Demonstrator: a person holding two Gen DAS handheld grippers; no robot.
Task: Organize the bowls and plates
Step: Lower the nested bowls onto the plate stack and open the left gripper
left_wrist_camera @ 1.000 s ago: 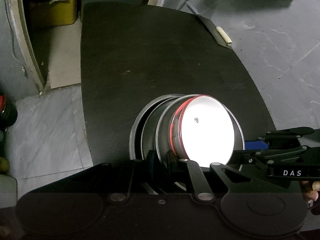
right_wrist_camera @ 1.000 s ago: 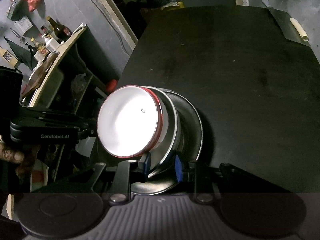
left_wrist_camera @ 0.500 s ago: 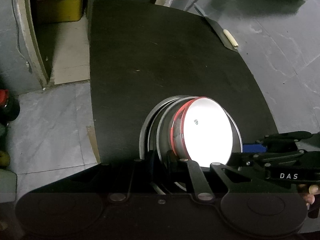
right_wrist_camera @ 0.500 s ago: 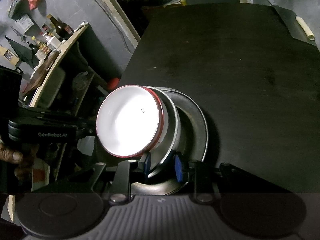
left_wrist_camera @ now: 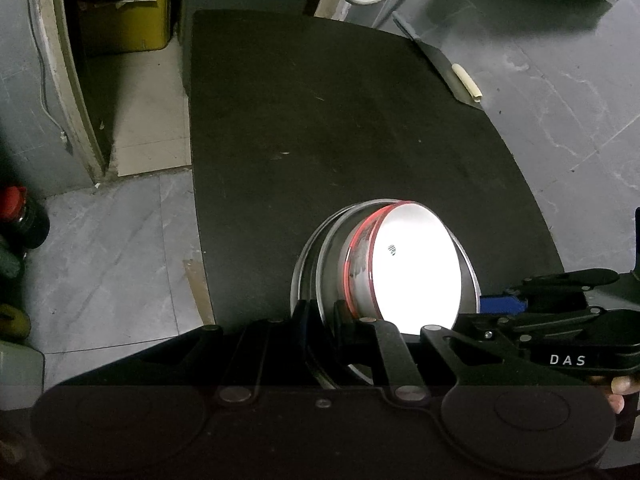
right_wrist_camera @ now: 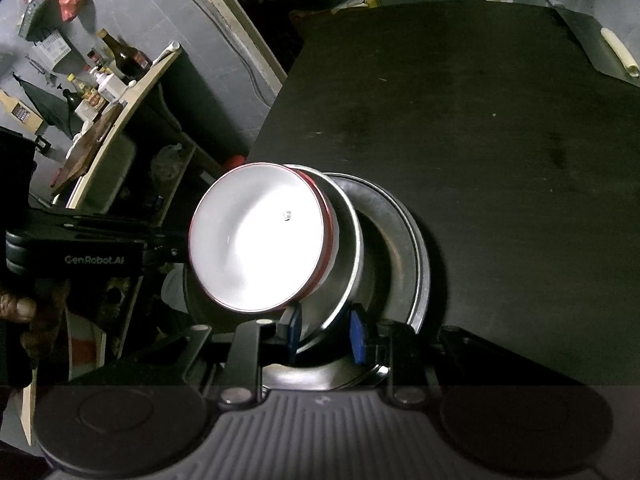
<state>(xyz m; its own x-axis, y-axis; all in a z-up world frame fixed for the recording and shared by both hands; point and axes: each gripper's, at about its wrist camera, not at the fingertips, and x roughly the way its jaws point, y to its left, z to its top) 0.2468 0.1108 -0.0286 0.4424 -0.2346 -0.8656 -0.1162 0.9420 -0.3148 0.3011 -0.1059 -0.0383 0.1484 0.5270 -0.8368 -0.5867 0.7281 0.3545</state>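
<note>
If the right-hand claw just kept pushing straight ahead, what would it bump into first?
Nothing new: the right gripper already has the steel bowl's rim between its jaws, so that rim comes first. Beyond the stack, the black table looks bare, though depth is hard to judge.

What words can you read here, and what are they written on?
"DAS": on the right hand-held gripper, seen from the left wrist view.
"GenRobot.AI": on the left hand-held gripper, seen from the right wrist view.
Small dark mark inside the white bowl: too small to read.
Bottle labels on the shelf: too blurred.
</note>
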